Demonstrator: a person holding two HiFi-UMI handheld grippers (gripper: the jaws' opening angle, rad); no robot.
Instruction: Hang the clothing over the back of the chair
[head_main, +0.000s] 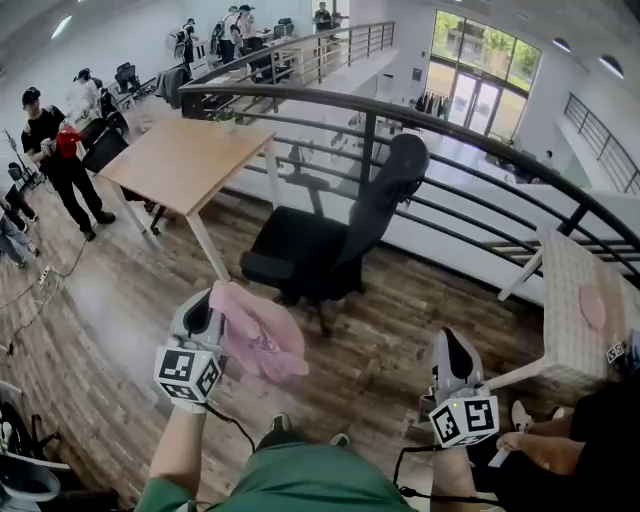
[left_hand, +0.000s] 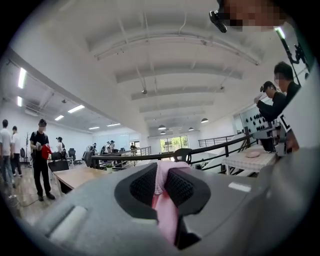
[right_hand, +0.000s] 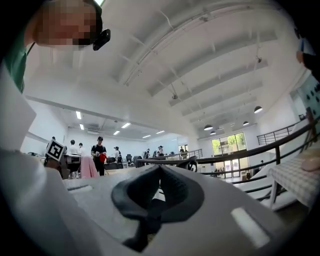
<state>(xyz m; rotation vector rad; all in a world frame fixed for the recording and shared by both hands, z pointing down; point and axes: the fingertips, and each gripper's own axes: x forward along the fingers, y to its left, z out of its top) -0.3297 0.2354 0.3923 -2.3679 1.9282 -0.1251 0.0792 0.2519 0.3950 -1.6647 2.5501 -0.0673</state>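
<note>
A pink garment (head_main: 260, 335) hangs bunched from my left gripper (head_main: 213, 297), whose jaws are shut on it. In the left gripper view the pink cloth (left_hand: 166, 200) is pinched between the black pads and droops below them. The black office chair (head_main: 325, 235) stands ahead by the railing, its back (head_main: 385, 195) turned to the right and apart from the garment. My right gripper (head_main: 452, 352) is held low at the right, jaws shut with nothing between them; its view shows the pads (right_hand: 172, 192) meeting at the tips.
A wooden table (head_main: 185, 160) stands left of the chair. A curved black railing (head_main: 400, 115) runs behind it. A small checked table (head_main: 575, 300) is at the right, beside a seated person (head_main: 560, 450). Several people stand at far left.
</note>
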